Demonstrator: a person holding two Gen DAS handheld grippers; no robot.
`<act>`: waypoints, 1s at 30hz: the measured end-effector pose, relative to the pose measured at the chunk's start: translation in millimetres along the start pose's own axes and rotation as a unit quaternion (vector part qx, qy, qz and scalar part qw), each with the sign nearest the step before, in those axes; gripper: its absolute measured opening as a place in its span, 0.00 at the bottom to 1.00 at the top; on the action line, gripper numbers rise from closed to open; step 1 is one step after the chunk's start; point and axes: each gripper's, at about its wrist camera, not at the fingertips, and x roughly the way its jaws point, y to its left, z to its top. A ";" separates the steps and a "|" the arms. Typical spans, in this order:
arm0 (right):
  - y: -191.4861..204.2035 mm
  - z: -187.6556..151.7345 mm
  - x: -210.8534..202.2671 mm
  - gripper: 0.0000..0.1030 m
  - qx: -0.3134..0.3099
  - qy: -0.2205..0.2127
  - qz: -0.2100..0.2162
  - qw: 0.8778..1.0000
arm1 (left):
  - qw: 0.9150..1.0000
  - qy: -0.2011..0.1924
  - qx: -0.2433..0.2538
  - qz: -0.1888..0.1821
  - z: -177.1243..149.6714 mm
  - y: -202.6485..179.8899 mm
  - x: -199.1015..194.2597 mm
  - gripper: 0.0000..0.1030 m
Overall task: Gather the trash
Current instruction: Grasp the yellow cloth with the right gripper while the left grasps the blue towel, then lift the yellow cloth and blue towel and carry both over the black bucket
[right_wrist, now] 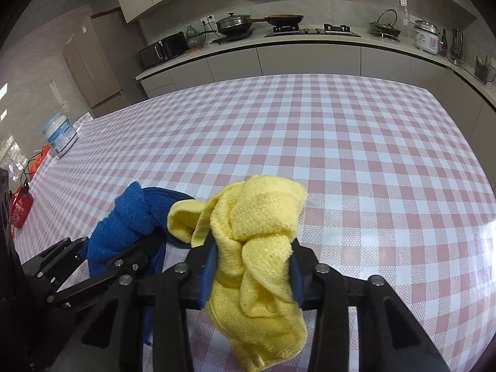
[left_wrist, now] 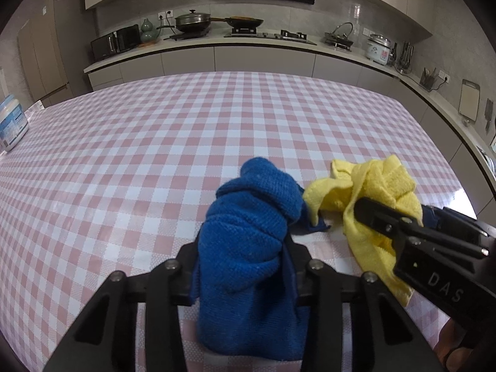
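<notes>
A bunched blue cloth (left_wrist: pixel 248 238) stands between the fingers of my left gripper (left_wrist: pixel 245 248), which is shut on it over the checked tablecloth (left_wrist: pixel 155 155). To its right a crumpled yellow cloth (left_wrist: pixel 372 192) is clamped by my right gripper (left_wrist: pixel 387 217). In the right wrist view the yellow cloth (right_wrist: pixel 257 241) bulges up between the blue-padded fingers of the right gripper (right_wrist: pixel 252 263), shut on it. The blue cloth (right_wrist: pixel 130 223) and the left gripper (right_wrist: pixel 124 254) sit just to the left, with the two cloths touching.
A white and blue tub (right_wrist: pixel 60 138) stands at the table's far left edge, also in the left wrist view as the tub (left_wrist: pixel 12 124). A red object (right_wrist: pixel 20 209) and cables lie off the left side. Kitchen counter (right_wrist: pixel 310 42) with pans runs behind the table.
</notes>
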 end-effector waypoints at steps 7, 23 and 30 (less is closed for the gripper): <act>-13.7 -12.2 -34.1 0.34 0.017 -0.019 0.004 1.000 | 1.000 -0.021 0.007 -0.006 -3.2 -4.7 -20.8 0.37; -75.8 -63.3 -156.4 0.34 0.050 -0.065 -0.024 0.996 | 0.997 -0.050 0.043 -0.046 -23.4 -70.9 -88.6 0.37; -124.3 -91.7 -213.6 0.34 0.071 -0.078 -0.046 0.993 | 0.994 -0.046 0.061 -0.075 -36.7 -129.3 -107.0 0.37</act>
